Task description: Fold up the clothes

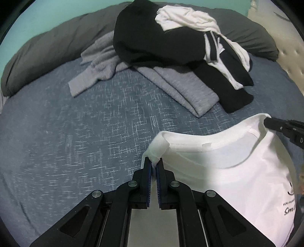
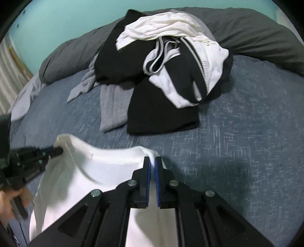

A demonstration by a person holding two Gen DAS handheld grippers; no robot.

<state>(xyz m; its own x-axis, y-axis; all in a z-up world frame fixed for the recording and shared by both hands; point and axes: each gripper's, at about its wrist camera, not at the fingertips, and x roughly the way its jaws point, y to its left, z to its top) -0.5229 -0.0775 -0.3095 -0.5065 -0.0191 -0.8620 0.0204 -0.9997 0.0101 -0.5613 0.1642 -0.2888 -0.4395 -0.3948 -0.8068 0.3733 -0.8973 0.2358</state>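
A white T-shirt [image 1: 237, 174] with dark print hangs between both grippers above the bed, collar uppermost. My left gripper [image 1: 154, 163] is shut on the shirt's left shoulder by the collar. My right gripper [image 2: 152, 161] is shut on the other shoulder. Each gripper shows in the other's view: the right gripper [image 1: 267, 121] at the right edge, the left gripper [image 2: 58, 151] at the left, gripping the white T-shirt [image 2: 106, 171]. A hand [image 2: 9, 199] holds the left tool.
A pile of clothes lies at the back of the blue bedspread [image 1: 66, 133]: a black garment [image 1: 152, 38], a white garment [image 1: 186, 17], a grey garment [image 1: 180, 89] and striped black-and-white pieces [image 2: 180, 76]. A dark grey duvet [image 1: 38, 57] rims the far edge.
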